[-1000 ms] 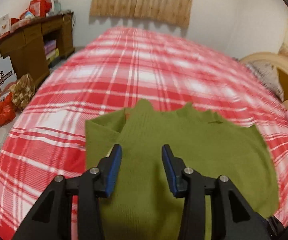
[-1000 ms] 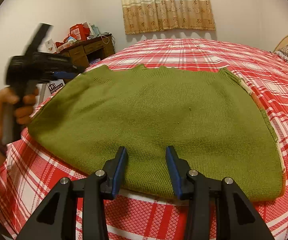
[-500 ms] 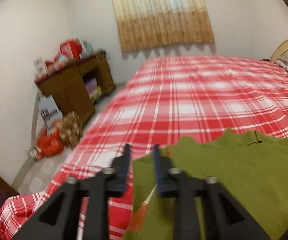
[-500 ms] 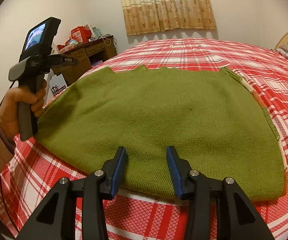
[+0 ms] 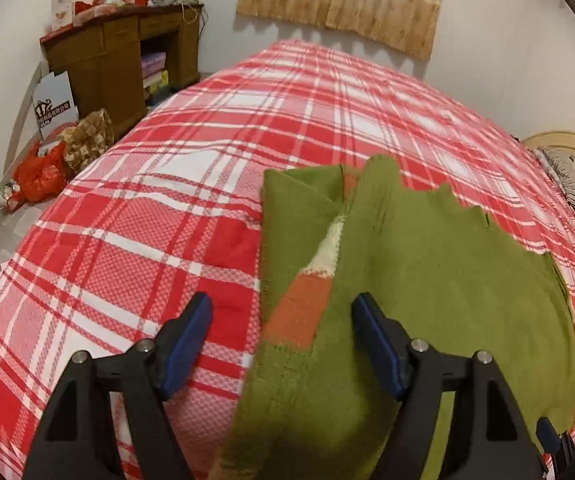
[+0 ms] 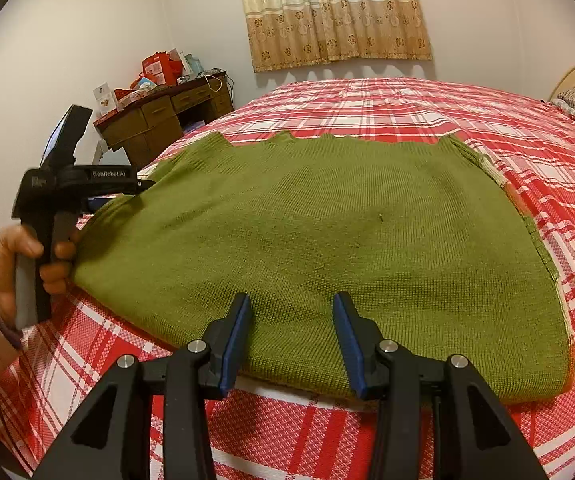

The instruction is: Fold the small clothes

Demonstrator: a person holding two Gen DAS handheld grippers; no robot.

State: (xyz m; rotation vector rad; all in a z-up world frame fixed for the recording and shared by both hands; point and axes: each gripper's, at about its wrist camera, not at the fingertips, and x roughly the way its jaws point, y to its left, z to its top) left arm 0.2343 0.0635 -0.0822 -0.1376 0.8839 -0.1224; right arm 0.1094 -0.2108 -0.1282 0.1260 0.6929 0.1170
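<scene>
A green knit sweater (image 6: pixel 327 240) lies flat on the red plaid bedspread (image 6: pixel 487 120). In the left wrist view the green knit sweater (image 5: pixel 427 280) shows its left edge folded over, with an orange and cream stripe (image 5: pixel 307 304) exposed. My left gripper (image 5: pixel 283 340) hangs over that edge; its jaws are opening wide, and the edge lies under the gap with no pad pressing on it. The right wrist view shows the left gripper (image 6: pixel 143 188) at the sweater's left side, held by a hand (image 6: pixel 19 256). My right gripper (image 6: pixel 293 340) stands half open above the near hem, pinching nothing.
A wooden desk (image 5: pixel 119 56) piled with boxes stands at the far left wall. Bags (image 5: pixel 39 176) sit on the floor beside it. A curtain (image 6: pixel 335 12) hangs at the back. A headboard and striped pillow (image 5: pixel 567 176) are at the far right.
The left gripper swung from over the sweater's middle to its left edge, narrowed, then spread wide. The edge now lies folded, showing the orange stripe. The right gripper has kept still.
</scene>
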